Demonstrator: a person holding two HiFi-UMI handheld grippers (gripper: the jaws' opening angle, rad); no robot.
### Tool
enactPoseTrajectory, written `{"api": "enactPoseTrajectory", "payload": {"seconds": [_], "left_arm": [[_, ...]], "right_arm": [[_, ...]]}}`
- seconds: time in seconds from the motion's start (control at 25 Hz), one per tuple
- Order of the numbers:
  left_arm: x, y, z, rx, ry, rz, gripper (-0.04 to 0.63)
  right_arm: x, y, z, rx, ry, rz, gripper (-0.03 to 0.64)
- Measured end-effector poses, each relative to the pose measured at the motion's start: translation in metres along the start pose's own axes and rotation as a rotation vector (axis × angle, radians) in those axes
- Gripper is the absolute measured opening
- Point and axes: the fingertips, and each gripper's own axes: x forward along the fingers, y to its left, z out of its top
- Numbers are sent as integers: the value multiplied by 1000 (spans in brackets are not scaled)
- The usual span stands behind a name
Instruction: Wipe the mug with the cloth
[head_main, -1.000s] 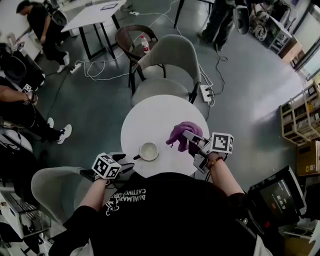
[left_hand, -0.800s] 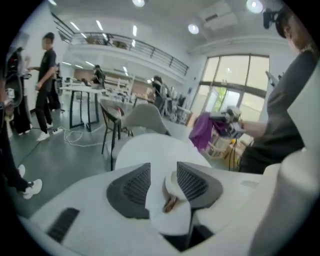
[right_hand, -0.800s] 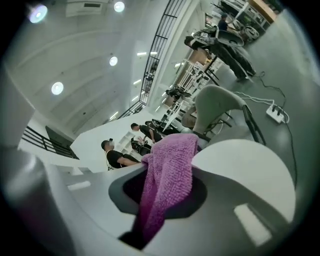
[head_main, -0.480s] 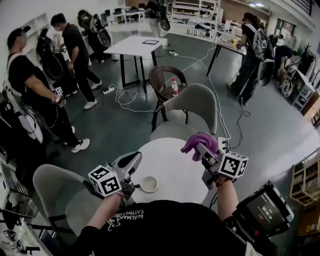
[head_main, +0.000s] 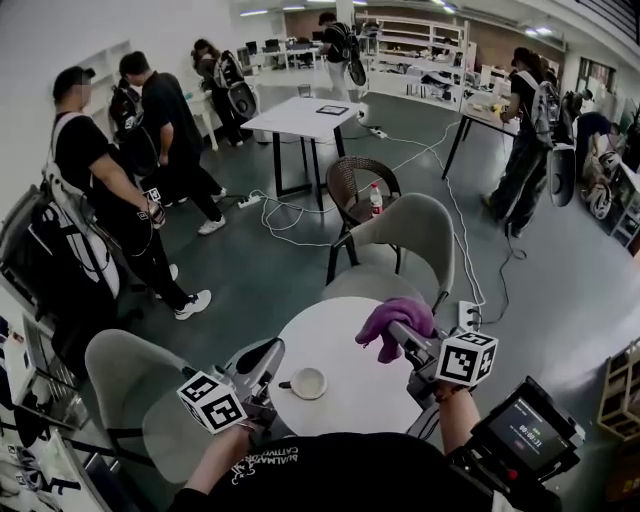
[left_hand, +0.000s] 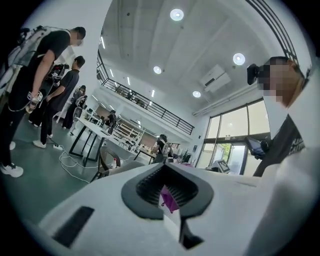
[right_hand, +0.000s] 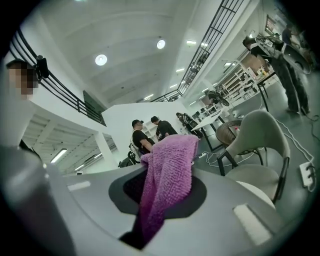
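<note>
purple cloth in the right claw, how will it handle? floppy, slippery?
Likely floppy: the cloth hangs in folds from the right claw. Probably light, since a pinch at one spot holds the whole bunch up. The looped, nubby pile suggests it won't slip easily.

Round white table, white mug standing on its near-left part

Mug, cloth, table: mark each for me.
mug (head_main: 307, 383), head view, centre of its open top.
cloth (head_main: 393, 322), head view, bunched upper fold.
table (head_main: 335, 335), head view, bare white top behind the mug.
</note>
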Motion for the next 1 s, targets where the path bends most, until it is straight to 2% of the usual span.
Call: {"api": "enactPoseTrajectory", "payload": {"seconds": [0.36, 0.84, 1.0], "left_arm": [[-18, -41, -18, 46, -5, 14, -2], [-3, -42, -15, 138, 10, -10, -2], [1, -43, -15, 146, 8, -19, -2]], "right_arm": [[-34, 20, -31, -192, 88, -51, 44], [-38, 8, -41, -170, 104, -95, 46], [-38, 2, -43, -176, 114, -108, 46]]}}
